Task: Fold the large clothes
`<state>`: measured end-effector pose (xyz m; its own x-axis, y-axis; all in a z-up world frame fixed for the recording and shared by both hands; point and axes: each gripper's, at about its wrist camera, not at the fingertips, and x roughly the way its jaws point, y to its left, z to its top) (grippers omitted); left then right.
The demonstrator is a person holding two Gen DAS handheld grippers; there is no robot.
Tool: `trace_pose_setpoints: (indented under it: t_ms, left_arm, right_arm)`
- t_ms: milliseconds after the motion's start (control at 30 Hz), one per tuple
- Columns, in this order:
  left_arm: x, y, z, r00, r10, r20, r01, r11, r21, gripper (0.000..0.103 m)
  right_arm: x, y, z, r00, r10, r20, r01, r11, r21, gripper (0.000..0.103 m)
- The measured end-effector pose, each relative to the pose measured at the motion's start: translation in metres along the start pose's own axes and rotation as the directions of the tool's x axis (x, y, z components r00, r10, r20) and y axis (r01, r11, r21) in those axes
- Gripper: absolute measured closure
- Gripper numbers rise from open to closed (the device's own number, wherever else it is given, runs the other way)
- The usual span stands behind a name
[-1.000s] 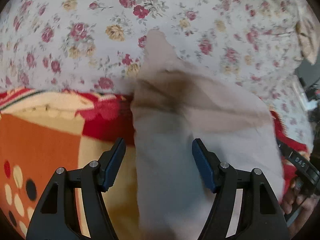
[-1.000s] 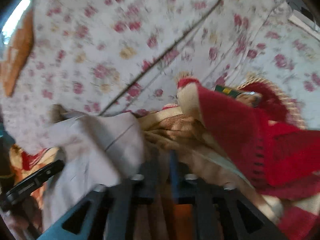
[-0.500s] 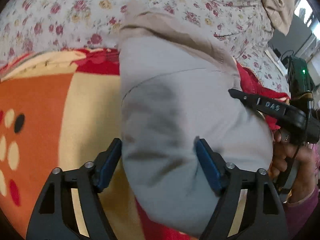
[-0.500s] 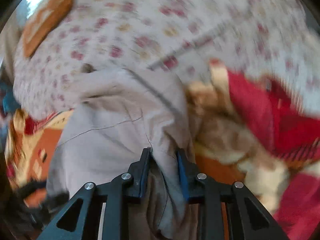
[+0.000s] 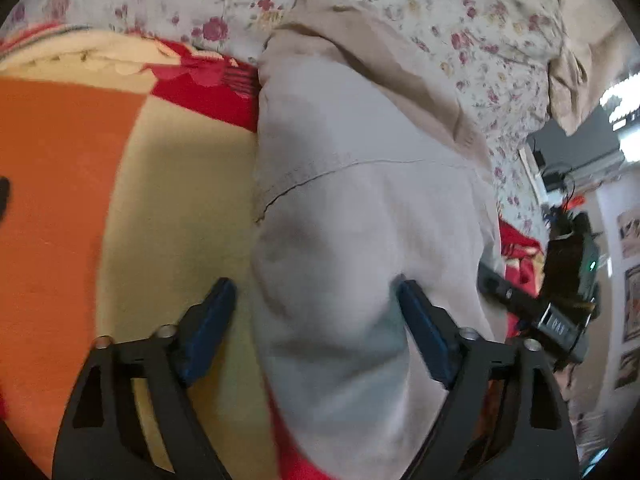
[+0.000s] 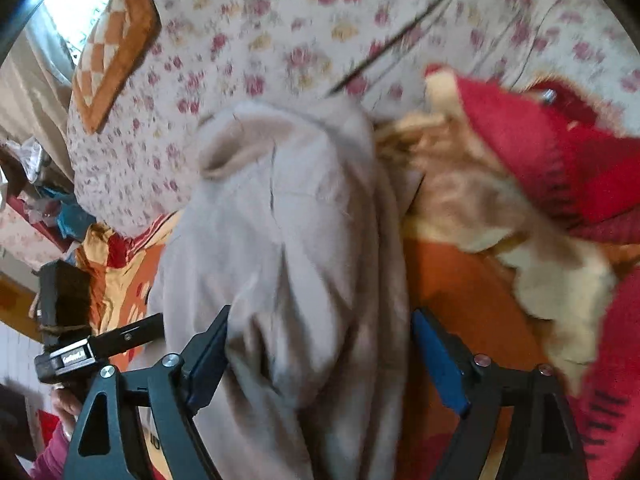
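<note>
A large grey-beige garment (image 5: 360,208) lies folded lengthwise on an orange, yellow and red blanket (image 5: 80,200). My left gripper (image 5: 316,320) hovers over its near end with jaws opening. The cloth runs between the fingers, and the left pad stands clear of it. In the right wrist view the same garment (image 6: 288,240) stretches away from my right gripper (image 6: 320,356). Its jaws are opening wide, with the cloth loose between the blue pads. Each gripper shows in the other's view: the right gripper (image 5: 552,320) and the left gripper (image 6: 92,348).
A floral bedsheet (image 5: 460,20) covers the bed beyond the blanket. An orange checked pillow (image 6: 116,40) lies at the far left. A bunched red and cream fold of the blanket (image 6: 540,168) rises at the right. A person's hand (image 6: 64,400) holds the left gripper.
My right gripper was shut on a fold of the garment and has let it go, jaws now wide. My left jaws have widened too. Both grippers have come lower over the garment.
</note>
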<state>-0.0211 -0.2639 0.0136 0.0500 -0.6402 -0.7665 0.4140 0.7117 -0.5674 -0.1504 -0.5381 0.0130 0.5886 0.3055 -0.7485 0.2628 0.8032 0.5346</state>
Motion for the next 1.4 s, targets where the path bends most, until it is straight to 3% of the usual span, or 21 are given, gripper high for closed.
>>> trace_pose_setpoints:
  t_ms: [67, 100, 133, 167, 200, 233, 267, 333, 467, 600, 767, 800, 867, 900, 933, 1067, 1167, 1267, 1400]
  left_arm:
    - [0.004, -0.006, 0.003, 1.0, 0.003, 0.009, -0.003, 1.0, 0.014, 0.012]
    - [0.006, -0.009, 0.004, 1.0, 0.004, 0.006, -0.004, 1.0, 0.026, 0.012]
    - [0.007, -0.012, 0.006, 1.0, -0.001, 0.004, 0.0, 0.999, 0.042, 0.023]
    - [0.005, -0.018, 0.008, 1.0, -0.025, -0.003, 0.025, 0.997, 0.069, 0.043]
    - [0.003, -0.02, 0.009, 1.0, -0.019, 0.0, 0.019, 0.997, 0.076, 0.049]
    - [-0.002, -0.022, 0.01, 1.0, -0.014, 0.008, 0.013, 0.996, 0.083, 0.062]
    - [-0.008, -0.026, 0.011, 1.0, -0.012, 0.019, 0.01, 0.995, 0.103, 0.071]
    - [-0.025, -0.03, 0.007, 0.999, -0.026, 0.038, 0.021, 0.99, 0.139, 0.074]
    - [-0.071, -0.036, -0.015, 0.998, -0.028, 0.057, 0.017, 0.982, 0.187, 0.074]
    - [-0.111, -0.031, -0.051, 0.999, -0.022, 0.049, 0.011, 0.978, 0.21, 0.074]
    - [-0.119, -0.013, -0.118, 0.999, 0.047, 0.014, -0.049, 0.974, 0.223, 0.074]
    - [-0.114, -0.01, -0.127, 0.998, 0.07, 0.008, -0.07, 0.973, 0.221, 0.072]
    - [-0.105, -0.003, -0.137, 0.994, 0.112, 0.008, -0.112, 0.971, 0.213, 0.058]
    - [-0.107, -0.002, -0.137, 0.991, 0.133, 0.025, -0.135, 0.968, 0.21, 0.053]
    - [-0.112, -0.003, -0.136, 0.988, 0.145, 0.043, -0.151, 0.965, 0.214, 0.053]
    - [-0.144, -0.017, -0.118, 0.965, 0.196, 0.175, -0.234, 0.944, 0.231, 0.05]
    - [-0.152, -0.023, -0.103, 0.947, 0.225, 0.229, -0.275, 0.936, 0.219, 0.05]
    - [-0.143, -0.022, -0.093, 0.942, 0.246, 0.23, -0.29, 0.94, 0.181, 0.05]
    - [-0.11, -0.025, -0.09, 0.938, 0.292, 0.186, -0.323, 0.931, 0.17, 0.05]
  right_arm:
    - [0.007, -0.002, 0.001, 0.998, 0.067, -0.008, -0.067, 0.997, 0.027, 0.023]
    - [0.008, -0.002, 0.002, 0.996, 0.094, -0.008, -0.094, 0.995, 0.038, 0.041]
    - [0.008, 0.0, 0.002, 0.992, 0.124, -0.007, -0.123, 0.991, 0.047, 0.048]
    - [0.006, 0.003, 0.002, 0.993, 0.118, 0.002, -0.118, 0.992, 0.043, 0.052]
    - [0.003, 0.01, 0.001, 0.995, 0.103, 0.005, -0.103, 0.994, 0.024, 0.059]
    - [0.0, 0.016, 0.002, 0.995, 0.094, 0.01, -0.094, 0.996, 0.008, 0.064]
    - [-0.005, 0.022, 0.002, 0.995, 0.095, 0.018, -0.095, 0.995, 0.002, 0.066]
    - [-0.016, 0.034, 0.0, 0.991, 0.128, 0.031, -0.128, 0.992, 0.004, 0.072]
    - [-0.036, 0.059, -0.017, 0.983, 0.18, 0.02, -0.179, 0.983, -0.028, 0.074]
    - [-0.053, 0.085, -0.054, 0.971, 0.239, -0.006, -0.239, 0.969, -0.064, 0.074]
    - [-0.057, 0.089, -0.117, 0.958, 0.279, -0.057, -0.282, 0.959, -0.039, 0.074]
    - [-0.053, 0.085, -0.13, 0.962, 0.265, -0.069, -0.268, 0.963, -0.03, 0.074]
    - [-0.042, 0.074, -0.149, 0.969, 0.226, -0.095, -0.227, 0.974, -0.001, 0.068]
    - [-0.04, 0.068, -0.155, 0.972, 0.21, -0.103, -0.209, 0.978, 0.021, 0.055]
    - [-0.04, 0.065, -0.157, 0.977, 0.186, -0.106, -0.183, 0.982, 0.034, 0.045]
    - [-0.074, 0.081, -0.144, 0.998, 0.055, -0.002, -0.055, 0.996, -0.064, 0.044]
    - [-0.096, 0.106, -0.125, 0.993, -0.018, 0.113, 0.034, 0.99, -0.136, 0.043]
    - [-0.097, 0.132, -0.106, 0.984, -0.029, 0.177, 0.063, 0.98, -0.187, 0.043]
    - [-0.06, 0.173, -0.079, 0.986, -0.005, 0.165, 0.046, 0.968, -0.247, 0.043]
